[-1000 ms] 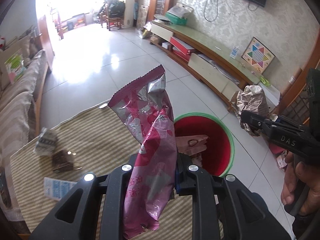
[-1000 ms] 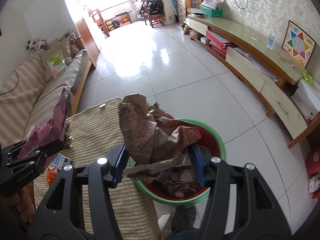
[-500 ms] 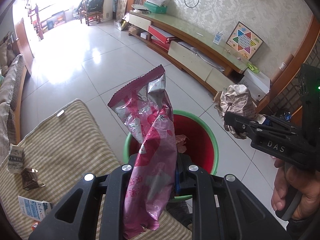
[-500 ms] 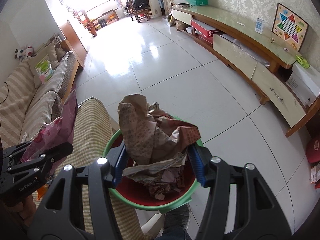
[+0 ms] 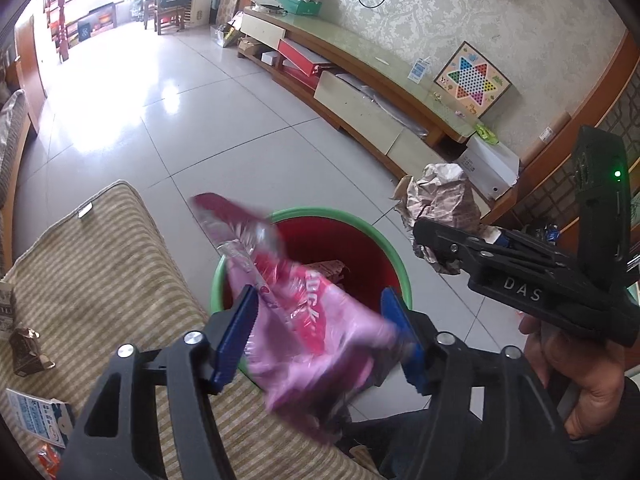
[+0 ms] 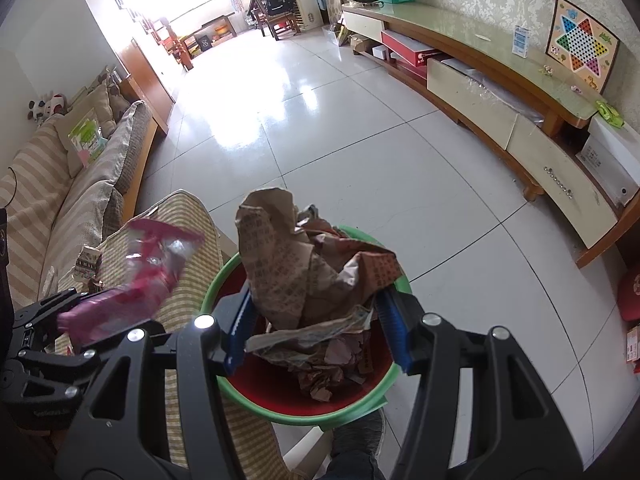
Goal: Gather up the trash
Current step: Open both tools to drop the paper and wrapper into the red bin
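As the jaws of the left gripper [image 5: 320,336] have just been opening, a crinkled pink foil snack wrapper [image 5: 308,328] is seen loose between them above the red plastic bin with a green rim [image 5: 394,256]. A crumpled brown paper wad [image 6: 312,276] is clamped by the right gripper [image 6: 316,332] over the bin, not yet dropped; 3 small scraps are left on the striped cushion [image 5: 100,280].

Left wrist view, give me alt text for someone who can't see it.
The left gripper has just opened, and a blurred pink snack wrapper hangs loose between its blue pads above a red bin with a green rim. At right, the right gripper clamps crumpled brown paper. A striped cushion lies at left.
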`<state>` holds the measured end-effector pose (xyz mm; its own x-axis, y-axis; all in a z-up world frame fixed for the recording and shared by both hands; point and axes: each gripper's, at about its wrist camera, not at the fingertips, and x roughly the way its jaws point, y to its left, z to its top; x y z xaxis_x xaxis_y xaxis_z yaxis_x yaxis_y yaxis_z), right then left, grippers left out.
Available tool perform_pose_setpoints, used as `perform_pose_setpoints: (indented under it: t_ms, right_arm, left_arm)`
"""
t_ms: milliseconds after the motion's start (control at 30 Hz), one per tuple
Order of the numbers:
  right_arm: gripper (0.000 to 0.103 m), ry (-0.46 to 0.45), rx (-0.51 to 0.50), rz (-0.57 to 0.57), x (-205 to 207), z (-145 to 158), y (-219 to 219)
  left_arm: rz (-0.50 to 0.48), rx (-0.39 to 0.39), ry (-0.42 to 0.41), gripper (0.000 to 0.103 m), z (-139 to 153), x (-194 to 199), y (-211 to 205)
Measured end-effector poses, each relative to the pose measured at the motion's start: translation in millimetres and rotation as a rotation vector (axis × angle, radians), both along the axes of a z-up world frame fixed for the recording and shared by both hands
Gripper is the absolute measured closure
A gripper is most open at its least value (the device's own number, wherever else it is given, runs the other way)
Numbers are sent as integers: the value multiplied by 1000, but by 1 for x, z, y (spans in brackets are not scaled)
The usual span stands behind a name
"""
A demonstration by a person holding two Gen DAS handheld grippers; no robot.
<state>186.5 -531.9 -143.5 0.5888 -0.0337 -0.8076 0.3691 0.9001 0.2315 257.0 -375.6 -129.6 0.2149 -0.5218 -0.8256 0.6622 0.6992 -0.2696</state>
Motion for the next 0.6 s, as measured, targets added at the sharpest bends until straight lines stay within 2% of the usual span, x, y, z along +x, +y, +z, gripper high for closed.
perform_pose_setpoints:
  t_ms: [100, 300, 500, 600]
  right_arm:
    - [49, 0, 2, 7, 2, -1, 2]
    - [46, 10, 3, 23, 6, -5, 12]
    - [11, 15, -22, 26, 8, -5, 20]
    - [5, 14, -31, 14, 8, -4, 21]
  left_arm:
    - [17, -7, -2, 33, 0, 2, 6]
    - [41, -18, -8, 31, 3, 6, 19]
    - [58, -19, -11, 31, 5, 10, 30]
    - [68, -16, -16, 30, 6, 10, 35]
